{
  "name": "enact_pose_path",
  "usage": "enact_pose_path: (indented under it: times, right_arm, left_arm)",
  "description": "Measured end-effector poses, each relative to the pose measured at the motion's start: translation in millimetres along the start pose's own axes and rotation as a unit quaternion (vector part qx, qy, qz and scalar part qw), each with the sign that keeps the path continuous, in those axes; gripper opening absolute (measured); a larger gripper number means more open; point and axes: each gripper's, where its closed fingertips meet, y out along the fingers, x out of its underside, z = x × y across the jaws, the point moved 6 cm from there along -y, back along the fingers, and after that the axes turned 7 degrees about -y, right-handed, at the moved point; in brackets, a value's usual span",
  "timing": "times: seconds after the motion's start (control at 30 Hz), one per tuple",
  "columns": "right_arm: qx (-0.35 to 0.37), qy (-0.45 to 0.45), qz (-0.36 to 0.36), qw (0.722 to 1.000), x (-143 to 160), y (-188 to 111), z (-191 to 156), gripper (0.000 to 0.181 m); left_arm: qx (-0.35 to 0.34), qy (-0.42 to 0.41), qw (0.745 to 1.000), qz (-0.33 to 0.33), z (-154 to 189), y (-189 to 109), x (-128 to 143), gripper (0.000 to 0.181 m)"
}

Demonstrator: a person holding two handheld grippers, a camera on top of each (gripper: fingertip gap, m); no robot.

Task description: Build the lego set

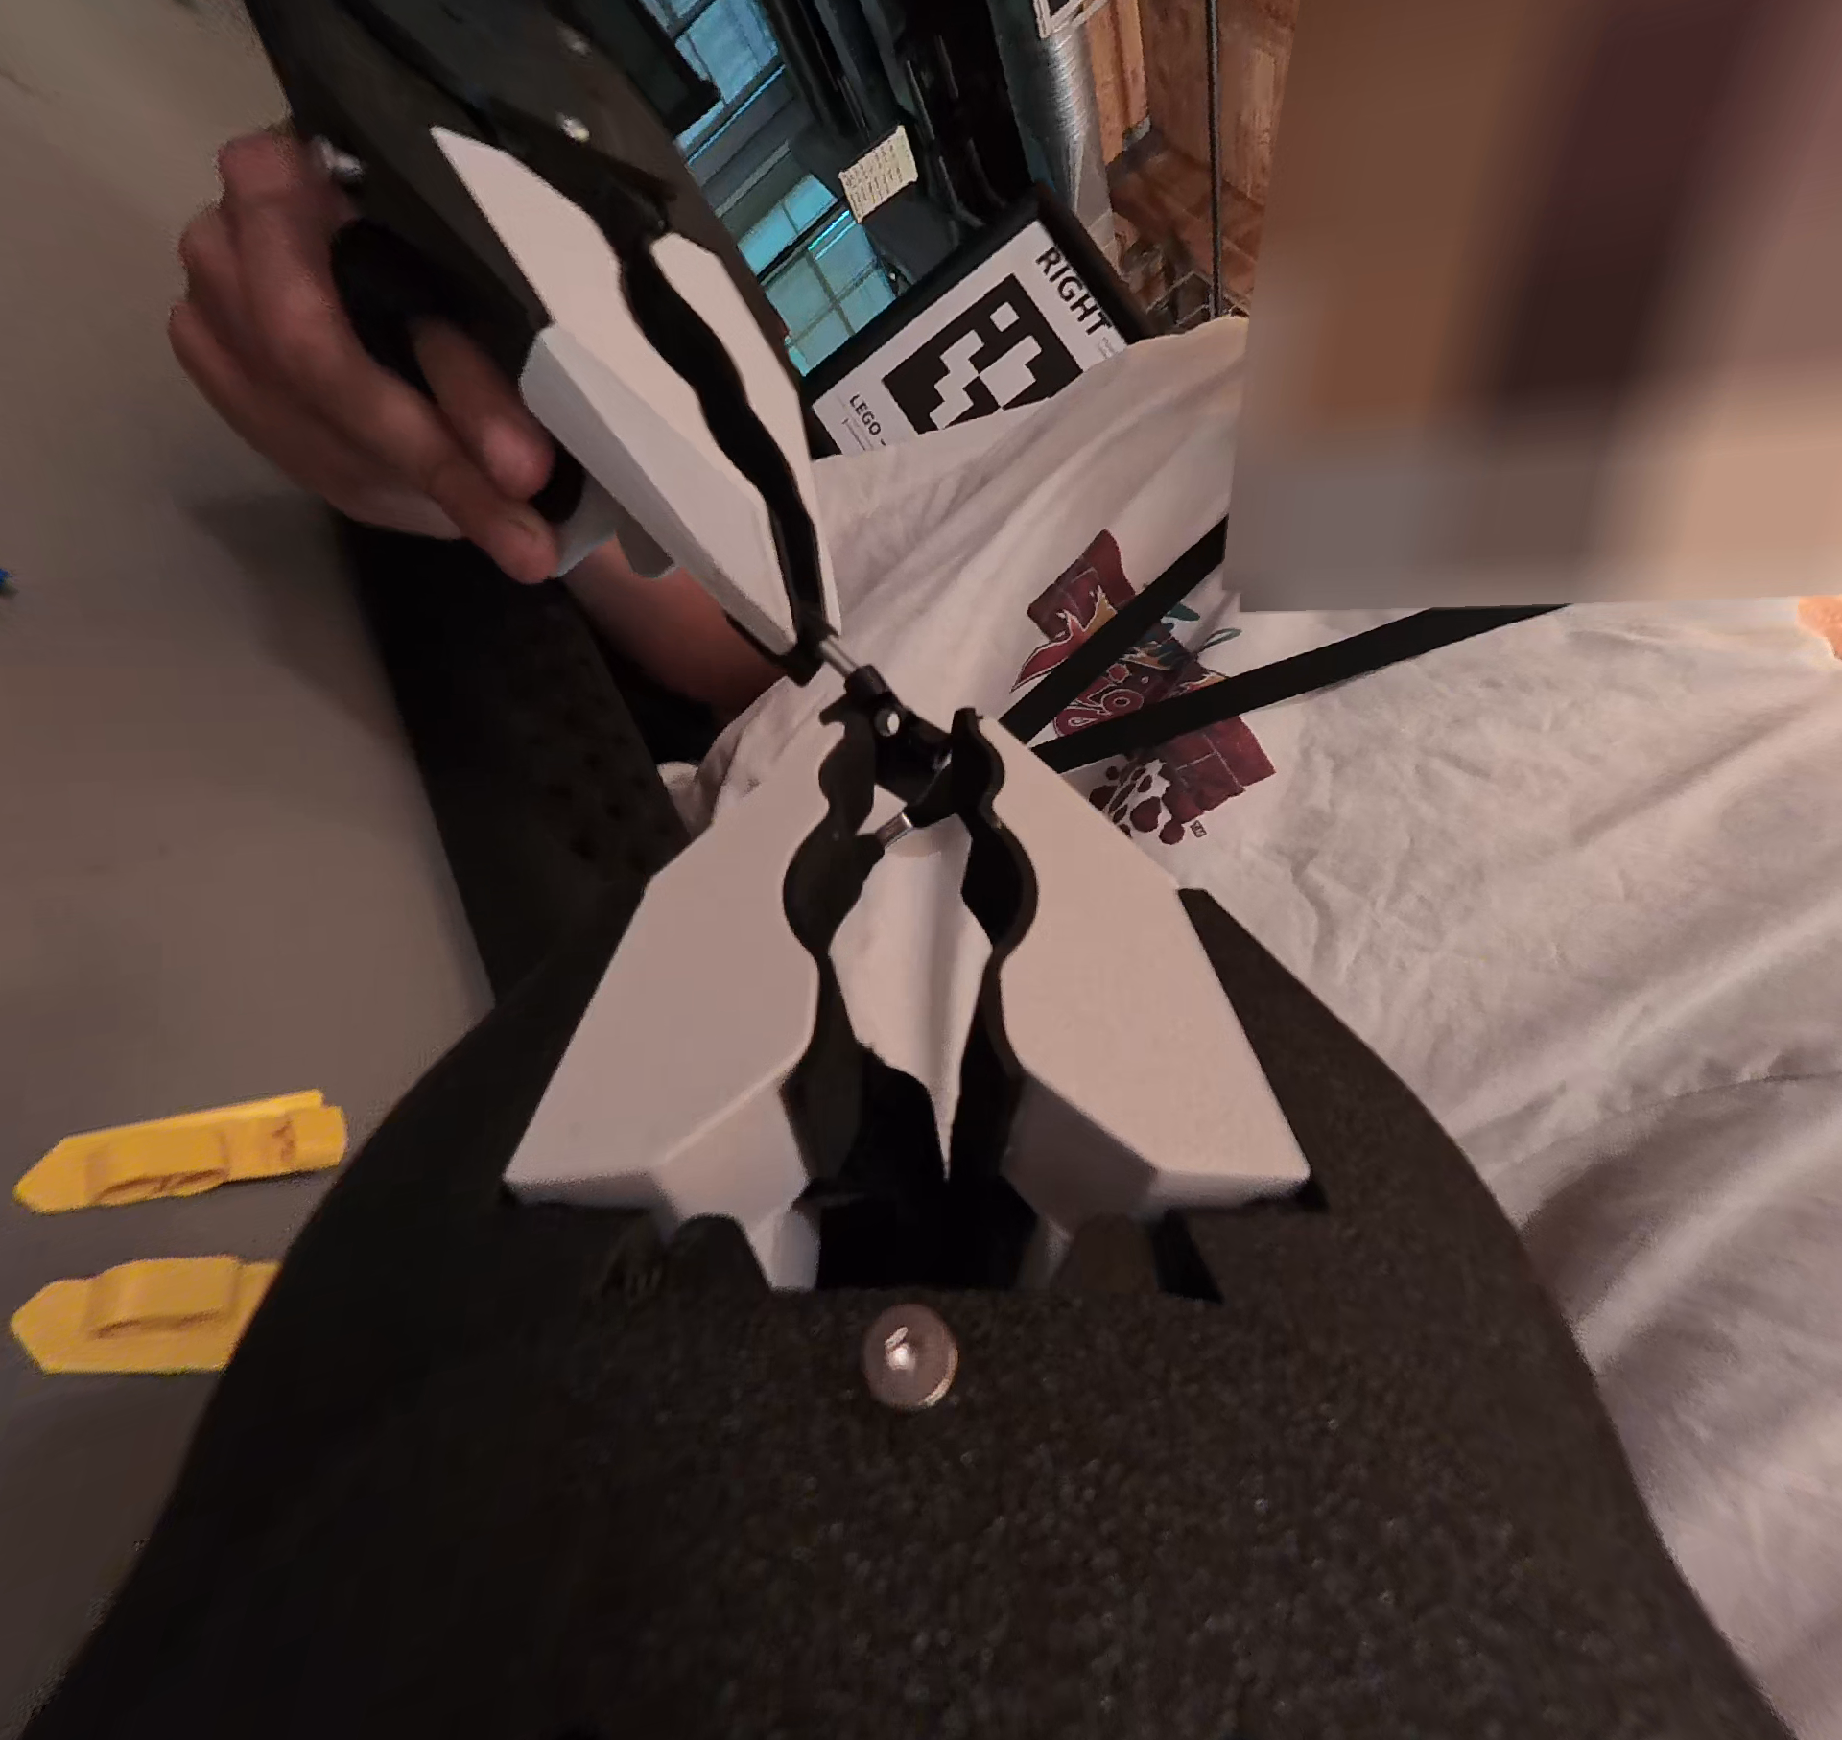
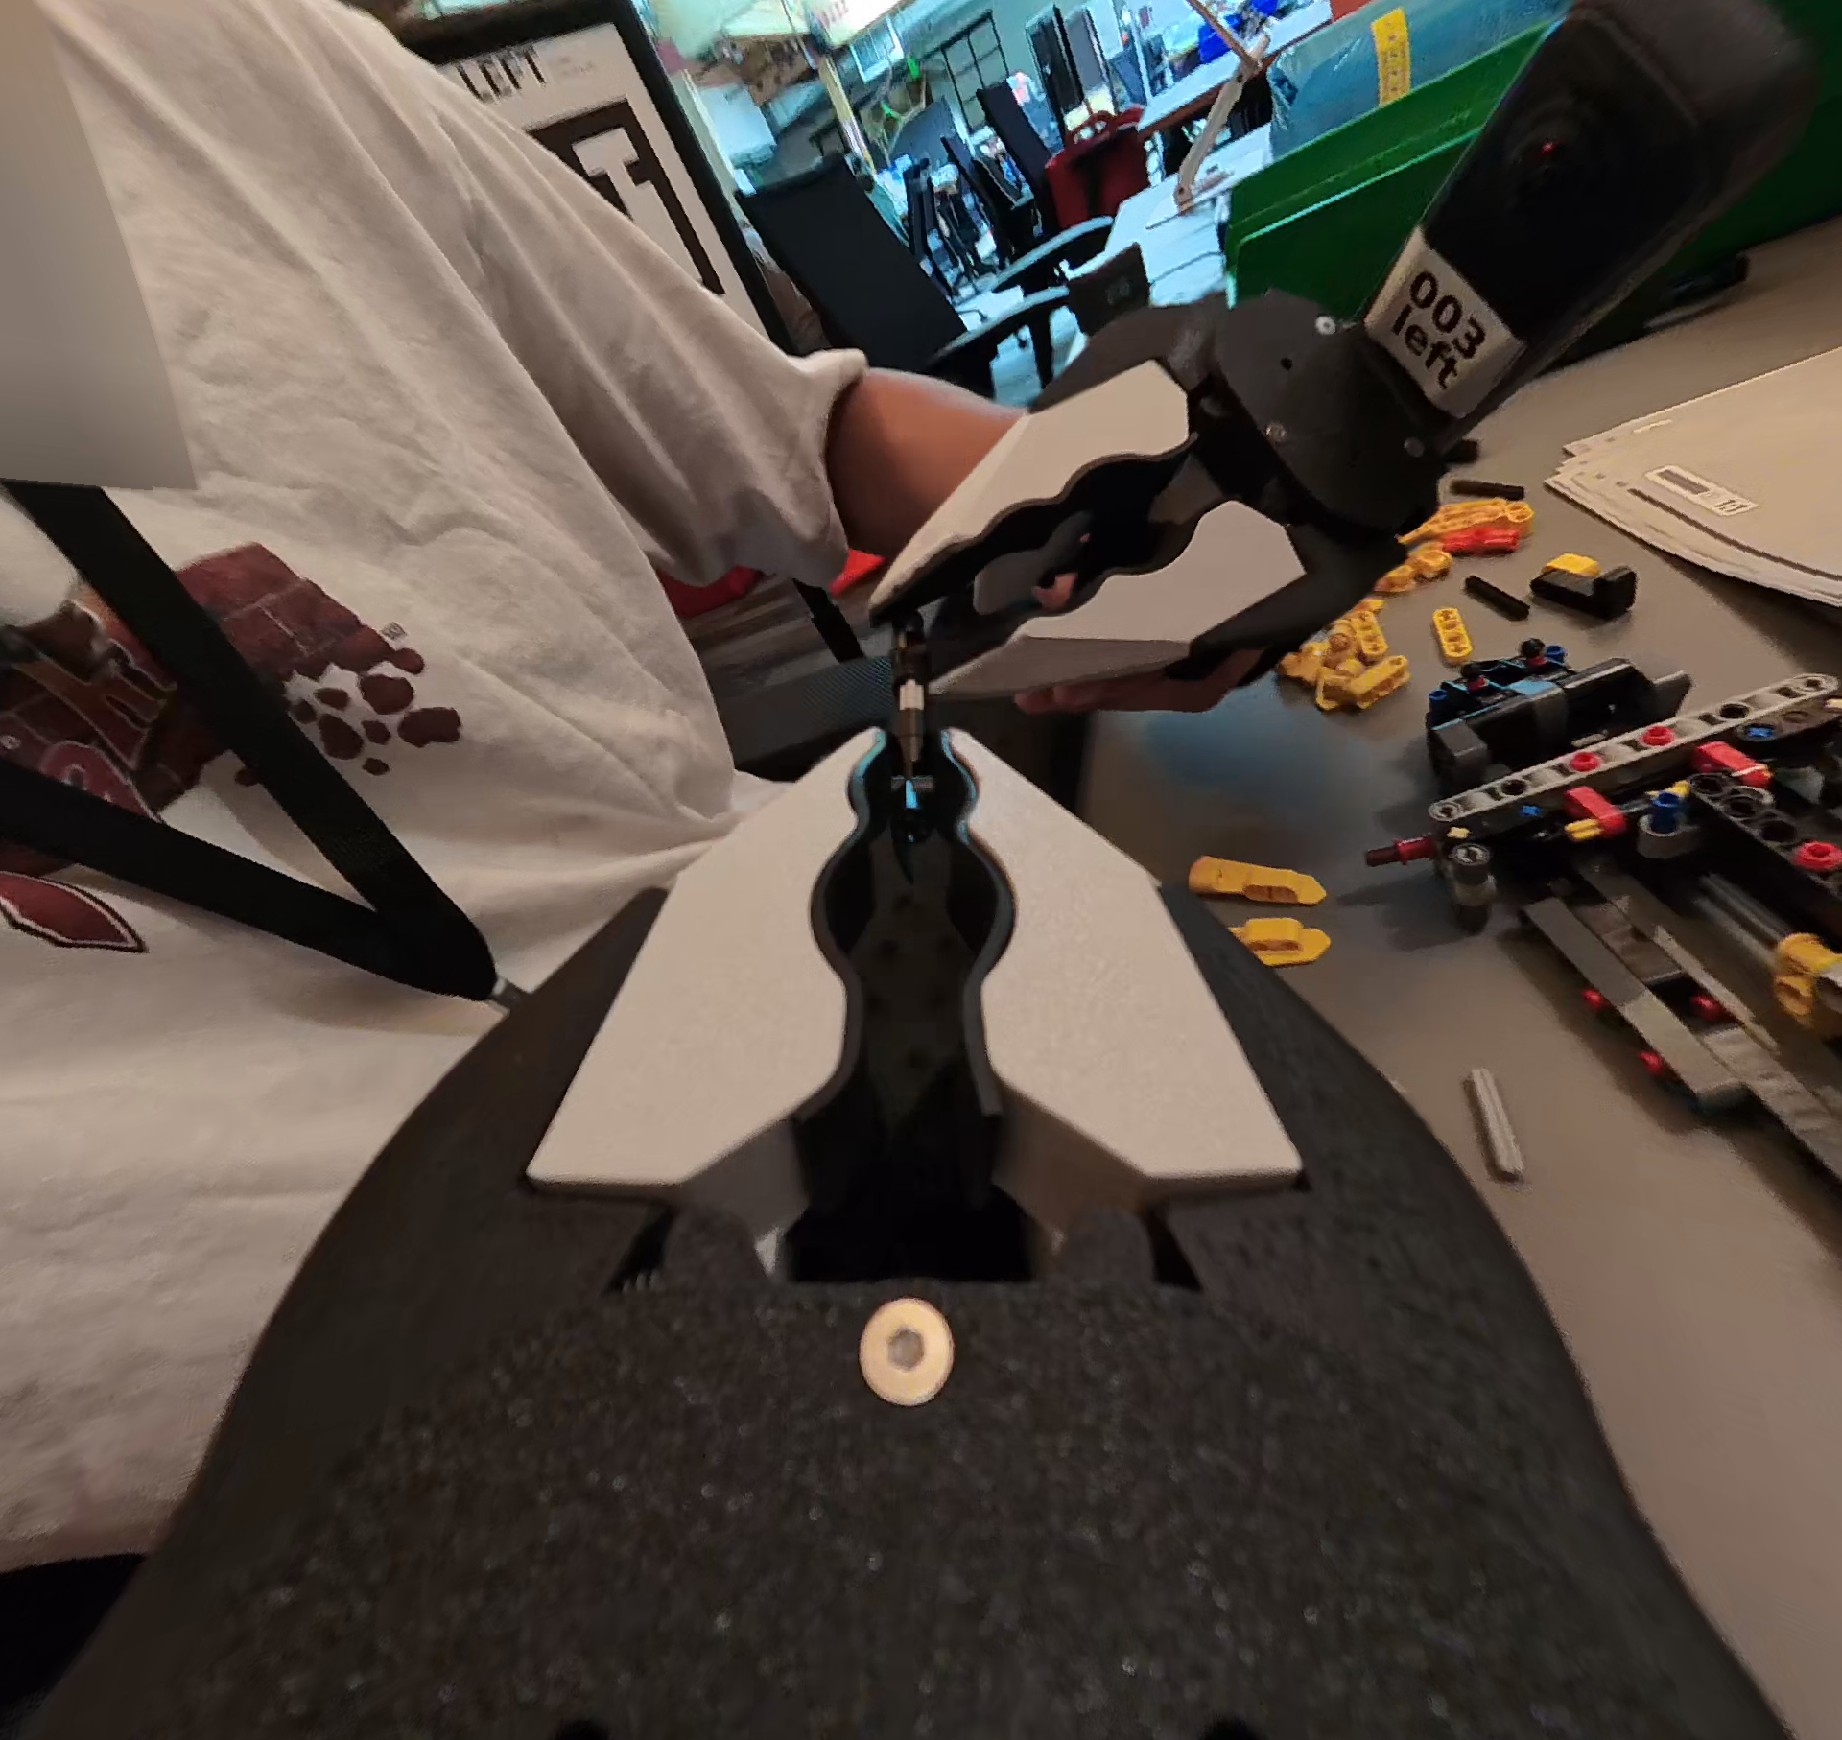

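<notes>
A small black Lego connector with a grey axle [image 1: 894,733] is held in the air between both grippers, in front of a person's white T-shirt [image 1: 1395,895]. My left gripper [image 1: 902,730] is shut on its black end. My right gripper [image 1: 809,653] comes in from the upper left, held by a hand [image 1: 329,377], and is shut on the tip of the grey axle. In the right wrist view my right gripper [image 2: 912,757] pinches the lower end of the piece [image 2: 909,704], and my left gripper [image 2: 902,618] pinches the top from the right.
A partly built black and grey Lego chassis [image 2: 1645,795] lies on the grey table at the right. Loose yellow pieces [image 2: 1346,666], two yellow panels [image 2: 1256,880] [image 1: 179,1149], a grey axle [image 2: 1495,1124] and instruction sheets [image 2: 1714,496] lie around it. My left and right fingertips are right by each other.
</notes>
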Motion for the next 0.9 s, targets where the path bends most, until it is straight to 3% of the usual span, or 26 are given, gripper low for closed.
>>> enact_pose_path:
  times: [0.17,0.47,0.73,0.8,0.9]
  right_arm:
    - [0.022,-0.023,-0.028,0.999,7,2,3,0.006]
    - [0.017,-0.016,-0.008,1.000,6,3,3,0.007]
    - [0.023,0.007,-0.005,1.000,8,0,7,0.006]
    - [0.041,0.022,0.004,0.999,7,-3,12,0.006]
    - [0.080,0.068,0.031,0.994,8,-14,24,0.006]
  left_arm:
    - [0.000,-0.040,0.999,0.000,-9,-5,4,0.013]
    - [0.048,-0.035,0.998,0.017,-12,-4,2,0.014]
    - [0.047,-0.054,0.997,0.028,-17,-4,-1,0.014]
    - [0.031,-0.043,0.997,0.049,-18,-8,-6,0.014]
    - [-0.052,0.012,0.992,0.111,-21,-21,-20,0.011]
